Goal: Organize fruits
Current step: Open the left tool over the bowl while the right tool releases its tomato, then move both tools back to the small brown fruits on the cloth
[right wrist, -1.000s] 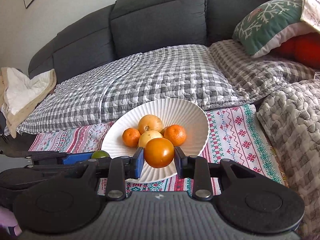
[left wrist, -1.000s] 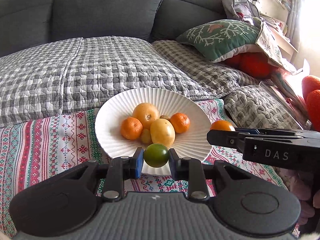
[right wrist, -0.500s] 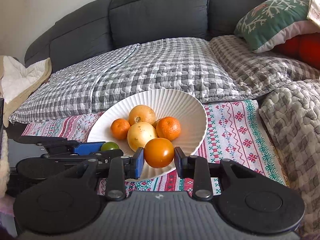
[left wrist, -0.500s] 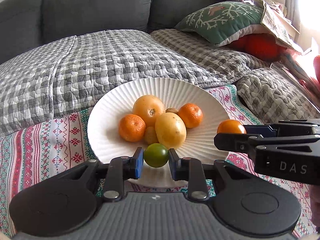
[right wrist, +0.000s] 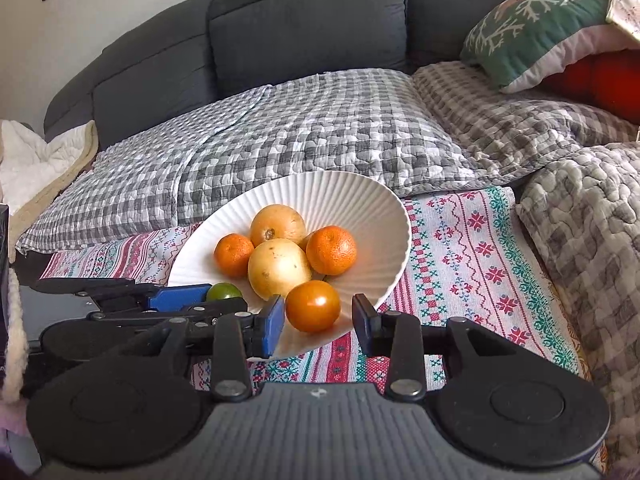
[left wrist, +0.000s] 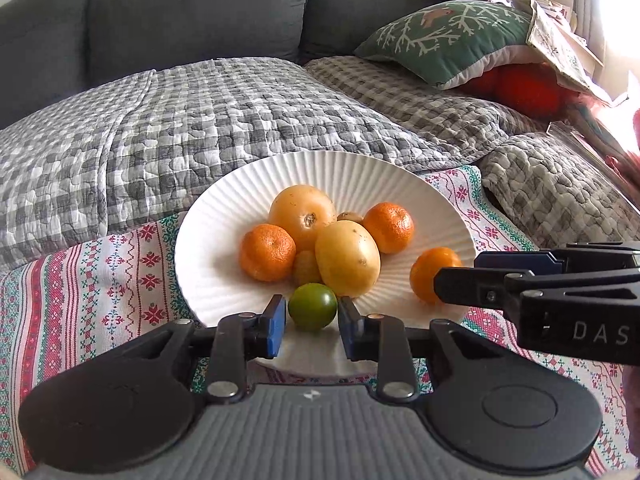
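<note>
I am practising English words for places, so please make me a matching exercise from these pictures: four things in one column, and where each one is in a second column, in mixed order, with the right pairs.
Things:
1. green fruit
2. glossy orange fruit
3. white ribbed plate
4. green snowflake cushion

Places:
A. on the patterned red and green cloth
B. between the opening jaws of the right gripper
C. on the sofa, behind the plate, to the right
D. between the opening jaws of the left gripper

Pairs: 1-D, 2-B, 3-A, 4-C
</note>
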